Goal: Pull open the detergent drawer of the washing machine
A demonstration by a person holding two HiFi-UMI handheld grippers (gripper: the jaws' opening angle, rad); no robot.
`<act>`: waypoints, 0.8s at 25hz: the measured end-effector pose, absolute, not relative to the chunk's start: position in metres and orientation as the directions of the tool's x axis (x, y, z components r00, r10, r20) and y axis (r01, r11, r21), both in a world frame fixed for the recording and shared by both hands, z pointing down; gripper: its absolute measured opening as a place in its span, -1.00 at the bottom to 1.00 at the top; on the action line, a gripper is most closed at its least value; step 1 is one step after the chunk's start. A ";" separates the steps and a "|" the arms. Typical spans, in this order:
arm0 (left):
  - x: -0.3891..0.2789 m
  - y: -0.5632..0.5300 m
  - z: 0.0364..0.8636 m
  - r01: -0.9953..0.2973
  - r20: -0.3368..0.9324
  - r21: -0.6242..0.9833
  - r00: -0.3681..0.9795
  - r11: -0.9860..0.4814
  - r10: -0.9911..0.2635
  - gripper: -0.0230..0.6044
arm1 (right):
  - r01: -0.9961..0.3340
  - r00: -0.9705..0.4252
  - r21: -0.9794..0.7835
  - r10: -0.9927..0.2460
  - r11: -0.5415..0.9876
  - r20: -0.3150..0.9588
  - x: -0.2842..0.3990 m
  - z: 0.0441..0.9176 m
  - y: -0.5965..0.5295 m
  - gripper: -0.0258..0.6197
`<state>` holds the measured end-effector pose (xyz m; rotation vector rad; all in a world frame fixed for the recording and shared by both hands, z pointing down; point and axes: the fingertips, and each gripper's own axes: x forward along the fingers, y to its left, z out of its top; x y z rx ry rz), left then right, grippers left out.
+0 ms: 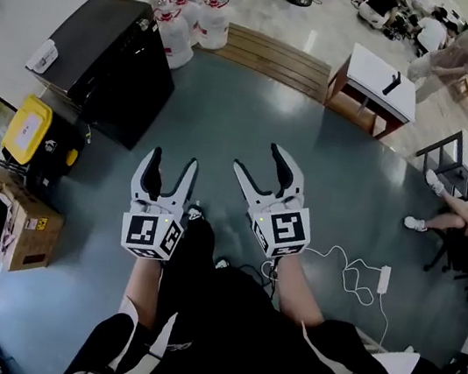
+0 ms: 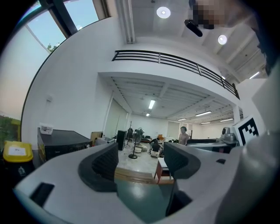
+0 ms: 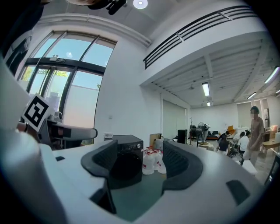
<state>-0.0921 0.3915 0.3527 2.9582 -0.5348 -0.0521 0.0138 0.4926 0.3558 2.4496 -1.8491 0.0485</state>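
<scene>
The washing machine [image 1: 117, 64] is a black box standing on the grey-green floor at the upper left of the head view. Its front with the dark round door shows between the jaws in the right gripper view [image 3: 126, 162], and its top shows at the left of the left gripper view [image 2: 61, 139]. I cannot pick out the detergent drawer. My left gripper [image 1: 171, 162] and right gripper [image 1: 258, 159] hang side by side over the floor, well short of the machine. Both are open with nothing between the jaws [image 2: 140, 162] [image 3: 140, 164].
White jugs with red labels [image 1: 187, 18] stand beside the machine. A yellow-lidded bin [image 1: 29, 128] and a cardboard box [image 1: 19, 226] sit along the left wall. A wooden platform [image 1: 273, 59] and a white table [image 1: 381, 78] lie beyond. A cable with a white adaptor [image 1: 383, 278] trails on the floor at right.
</scene>
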 end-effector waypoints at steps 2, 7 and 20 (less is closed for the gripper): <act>-0.083 0.374 0.359 -0.359 -0.005 0.145 0.932 -0.922 -0.363 0.06 | -0.966 0.260 0.032 -0.963 -0.258 0.076 0.025 0.361 0.473 0.09; -0.054 0.314 0.368 -0.392 0.000 0.169 0.918 -0.904 -0.398 0.06 | -0.976 0.219 0.021 -0.972 -0.218 0.084 0.055 0.366 0.412 0.10; 0.037 0.114 0.363 -0.412 -0.004 0.193 0.907 -0.890 -0.421 0.06 | -0.992 0.128 0.029 -0.983 -0.125 0.135 0.130 0.369 0.195 0.11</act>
